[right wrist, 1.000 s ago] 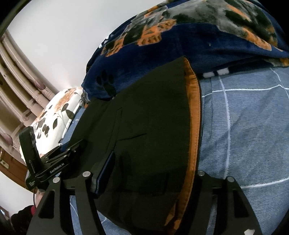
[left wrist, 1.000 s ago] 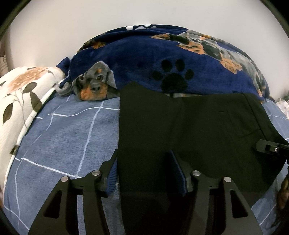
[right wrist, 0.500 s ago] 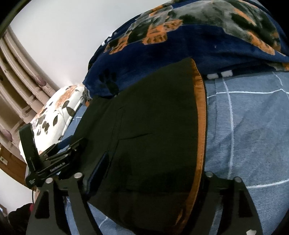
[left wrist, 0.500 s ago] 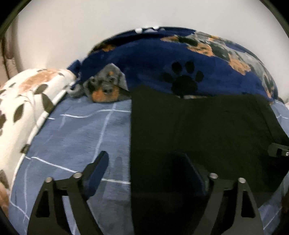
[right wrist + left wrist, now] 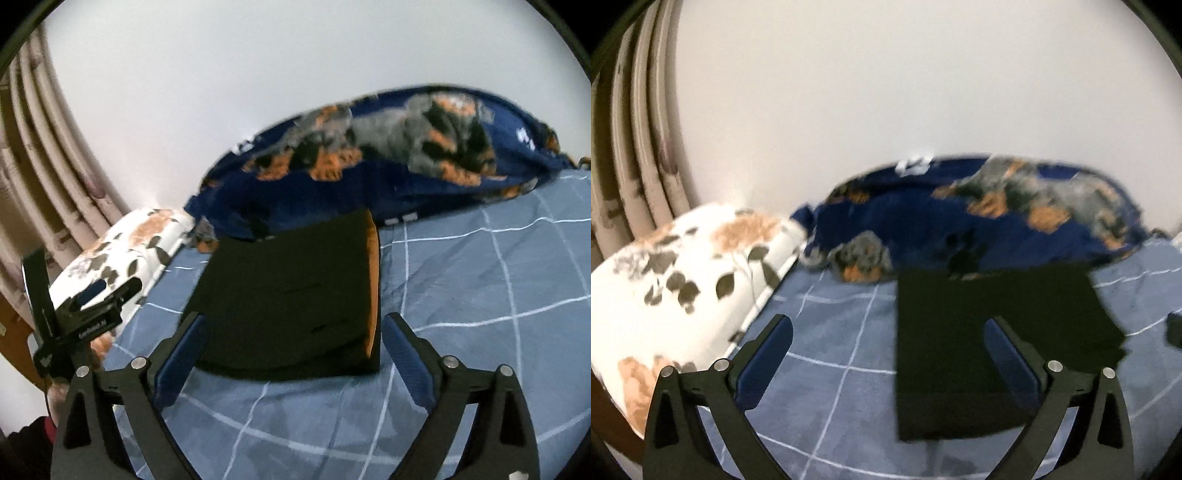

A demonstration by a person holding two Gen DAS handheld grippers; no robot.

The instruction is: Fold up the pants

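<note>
Plain pale wall behind, and under it a blue bedsheet (image 5: 480,295) crossed by thin white grid lines, soft and slightly rumpled. Lying flat on that sheet, near its far edge: black pants (image 5: 291,295), folded into a compact, roughly rectangular block of smooth matte cloth, with a strip of orange lining (image 5: 373,280) showing along the right-hand edge in the right wrist view and faint pocket seams across the top face. Seen from the left wrist as a dark slab (image 5: 979,332) with a straight left edge and a stepped right corner, much blurred. Just behind the pants, touching or nearly so at the far edge: a plush navy blanket (image 5: 960,221), heaped into a long mound, printed with grey-and-tan dogs and black paw marks. To the left of it, a puffy white pillow (image 5: 683,277) with brown blossoms and dark leaves, and beyond that, ribbed beige curtain folds (image 5: 639,147). Left gripper (image 5: 888,339) hovering above the bed with black angular fingers and blue ribbed pads, jaws spread wide and opening, nothing pinched; pants visible below and between them only by line of sight. Right gripper (image 5: 291,339) likewise above the near edge of the pants, jaws wide and opening, pads clear of the cloth. Left gripper's body (image 5: 74,317) also visible at the left of the right wrist view, beside the pillow.
</note>
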